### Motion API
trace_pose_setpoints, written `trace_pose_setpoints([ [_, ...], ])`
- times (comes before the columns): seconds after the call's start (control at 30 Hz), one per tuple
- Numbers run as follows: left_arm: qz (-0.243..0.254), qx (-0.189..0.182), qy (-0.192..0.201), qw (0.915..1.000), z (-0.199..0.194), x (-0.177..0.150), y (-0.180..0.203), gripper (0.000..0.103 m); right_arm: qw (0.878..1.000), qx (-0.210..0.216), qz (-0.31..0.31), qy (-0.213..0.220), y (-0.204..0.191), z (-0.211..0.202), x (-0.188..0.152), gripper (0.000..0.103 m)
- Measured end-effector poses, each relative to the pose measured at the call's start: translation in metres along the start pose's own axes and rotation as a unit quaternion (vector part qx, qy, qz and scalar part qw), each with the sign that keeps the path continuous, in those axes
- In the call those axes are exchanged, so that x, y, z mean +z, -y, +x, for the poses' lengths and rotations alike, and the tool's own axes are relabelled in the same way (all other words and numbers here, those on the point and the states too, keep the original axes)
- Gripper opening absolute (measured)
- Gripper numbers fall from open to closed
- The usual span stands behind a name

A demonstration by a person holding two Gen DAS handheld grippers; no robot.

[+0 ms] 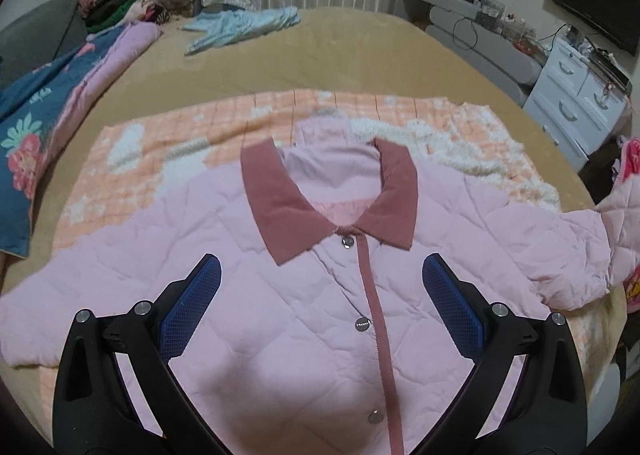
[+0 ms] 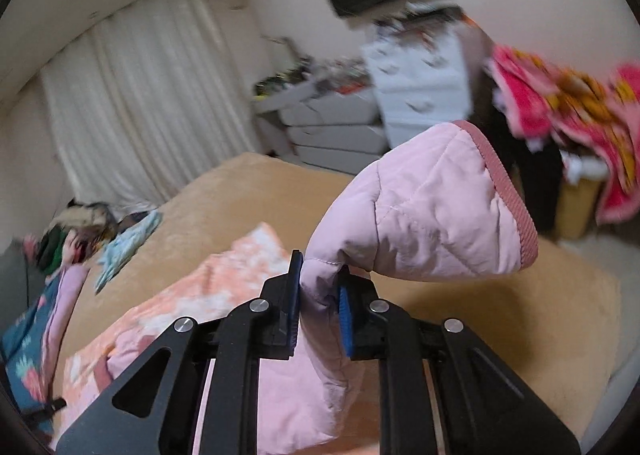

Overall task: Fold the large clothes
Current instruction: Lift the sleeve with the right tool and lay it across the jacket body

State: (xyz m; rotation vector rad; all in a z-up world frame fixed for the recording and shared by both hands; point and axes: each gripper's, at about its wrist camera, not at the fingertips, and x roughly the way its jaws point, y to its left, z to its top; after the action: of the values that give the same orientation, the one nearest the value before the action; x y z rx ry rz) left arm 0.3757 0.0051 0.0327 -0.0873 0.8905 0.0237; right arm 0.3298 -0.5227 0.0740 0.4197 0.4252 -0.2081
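1 pink jacket [image 1: 280, 295], 2 grippers, 3 snap btns [image 1: 348, 242]

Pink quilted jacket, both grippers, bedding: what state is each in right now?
Pink quilted jacket: flat, buttoned, collar spread.
Jacket sleeve with ribbed pink cuff: lifted off the bed.
Right gripper: shut on the sleeve.
Left gripper: open, empty, above the jacket.
Orange-and-white blanket: spread beneath the jacket.

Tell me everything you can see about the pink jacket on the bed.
The pink jacket is pale, quilted and puffy-looking, with a dusty-rose collar, a rose front strip and silver snap buttons, fastened shut. It lies front-up, partly on an orange-and-white blanket on the tan bed. The right tongs are shut on one sleeve near its rose-trimmed cuff, holding it above the bed. The left tongs hang open above the chest.
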Motion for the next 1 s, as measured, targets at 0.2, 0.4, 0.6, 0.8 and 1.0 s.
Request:
trace_pose_setpoints([
  [0.2, -0.017, -0.023, 0.027, 0.9992, -0.035, 0.011, -0.020, 0.095, 0.997, 0.041, -0.060, 0.015, -0.068, -0.018, 0.011, 0.015],
  [0.4, -0.036, -0.034, 0.037, 0.9981, -0.052, 0.016, -0.043, 0.095, 0.991, 0.081, -0.105, 0.028, -0.126, -0.031, 0.015, 0.015],
  [0.6, -0.052, -0.043, 0.047, 0.9966, -0.058, 0.014, -0.063, 0.095, 0.983, 0.115, -0.137, 0.029, -0.178, -0.039, 0.004, 0.015],
  [0.8, -0.071, -0.044, 0.044, 0.9956, -0.051, 0.002, -0.091, 0.095, 0.973, 0.149, -0.173, 0.031, -0.229, -0.044, -0.020, 0.015],
  [1.0, -0.087, -0.049, 0.041, 0.9941, -0.047, -0.007, -0.118, 0.095, 0.964, 0.175, -0.198, 0.016, -0.274, -0.041, -0.052, 0.015],
])
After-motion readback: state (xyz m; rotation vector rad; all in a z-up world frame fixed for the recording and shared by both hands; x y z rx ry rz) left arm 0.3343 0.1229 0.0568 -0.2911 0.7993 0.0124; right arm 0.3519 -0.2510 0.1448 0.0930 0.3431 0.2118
